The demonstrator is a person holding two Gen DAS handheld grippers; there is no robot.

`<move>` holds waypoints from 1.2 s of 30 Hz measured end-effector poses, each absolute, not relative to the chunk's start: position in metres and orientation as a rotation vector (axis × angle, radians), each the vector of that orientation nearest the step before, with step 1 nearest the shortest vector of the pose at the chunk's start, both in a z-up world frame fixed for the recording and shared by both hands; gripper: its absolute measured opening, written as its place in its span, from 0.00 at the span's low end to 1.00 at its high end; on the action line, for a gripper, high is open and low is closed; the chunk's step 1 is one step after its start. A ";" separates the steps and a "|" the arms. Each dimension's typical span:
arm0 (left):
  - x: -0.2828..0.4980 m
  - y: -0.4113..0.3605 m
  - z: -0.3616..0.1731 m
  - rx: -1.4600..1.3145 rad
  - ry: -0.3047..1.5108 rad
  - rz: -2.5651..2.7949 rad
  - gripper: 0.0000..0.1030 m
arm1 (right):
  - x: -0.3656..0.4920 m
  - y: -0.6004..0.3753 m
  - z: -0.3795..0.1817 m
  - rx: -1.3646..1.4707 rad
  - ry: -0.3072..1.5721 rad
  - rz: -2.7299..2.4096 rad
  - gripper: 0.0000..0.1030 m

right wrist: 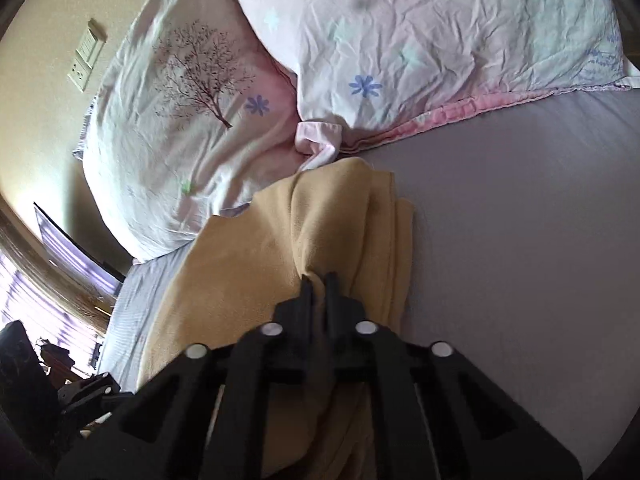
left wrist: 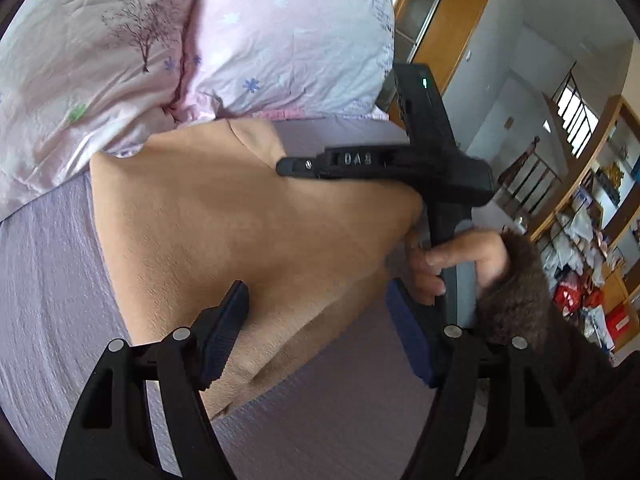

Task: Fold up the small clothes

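A tan garment [left wrist: 224, 232] lies on the lilac bed sheet [left wrist: 52, 280], partly folded. My left gripper [left wrist: 320, 312] is open and empty just above its near edge, fingers [left wrist: 226, 328] wide apart. The right gripper's body [left wrist: 400, 164] shows in the left wrist view, held by a hand over the garment's right side. In the right wrist view my right gripper [right wrist: 319, 280] is shut on a bunched fold of the tan garment [right wrist: 320, 216], lifting it off the sheet [right wrist: 520, 240].
Two floral pink pillows [left wrist: 160, 40] lie at the head of the bed, also in the right wrist view [right wrist: 420, 40]. A wooden cabinet [left wrist: 448, 20] and cluttered shelves [left wrist: 592, 260] stand beyond the bed. A wall with switches [right wrist: 86, 56] is at left.
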State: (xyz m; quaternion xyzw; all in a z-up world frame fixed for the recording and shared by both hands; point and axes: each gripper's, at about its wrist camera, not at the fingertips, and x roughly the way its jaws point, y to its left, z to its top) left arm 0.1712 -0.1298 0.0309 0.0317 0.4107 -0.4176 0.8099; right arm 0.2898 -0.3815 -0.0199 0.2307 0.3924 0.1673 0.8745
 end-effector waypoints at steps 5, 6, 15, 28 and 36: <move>0.157 -0.147 0.008 0.221 0.896 -0.861 0.69 | 0.274 -0.399 -0.010 0.548 0.784 0.321 0.17; 0.157 -0.145 0.010 0.202 0.897 -0.863 0.69 | 0.262 -0.400 0.000 0.551 0.750 0.341 0.33; 0.155 -0.119 0.014 0.107 0.908 -0.889 0.72 | 0.163 -0.382 0.021 0.362 0.716 0.416 0.40; 0.148 -0.122 0.013 0.124 0.921 -0.907 0.73 | 0.154 -0.377 -0.031 0.353 0.846 0.349 0.12; 0.202 -0.048 0.042 -0.241 0.879 -0.786 0.78 | 0.172 -0.417 -0.005 0.554 0.794 0.399 0.78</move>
